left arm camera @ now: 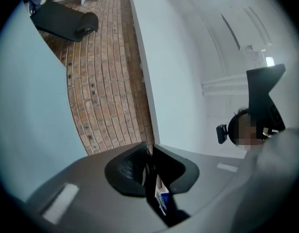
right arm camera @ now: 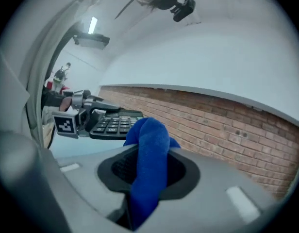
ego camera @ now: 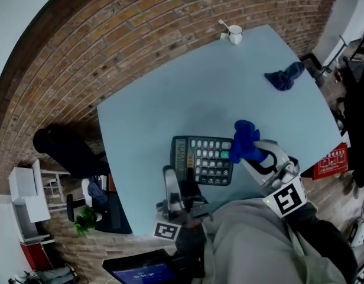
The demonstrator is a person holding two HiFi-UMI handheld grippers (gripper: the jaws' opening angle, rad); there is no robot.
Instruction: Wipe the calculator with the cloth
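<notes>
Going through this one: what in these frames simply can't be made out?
1. Display of the calculator: too small in the head view, and edge-on between the left gripper's jaws in its own view.
2. Whether the cloth touches the keys: in the head view, the cloth in the right gripper covers that edge.
3. Contents of the white cup: head view, too small.

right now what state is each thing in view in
calculator: keys up, one edge clamped in the left gripper
blue cloth: bunched, clamped in the right gripper, at the calculator's right side
left gripper: shut on the calculator
right gripper: shut on the blue cloth
dark cloth: crumpled, loose on the table
cup: upright
</notes>
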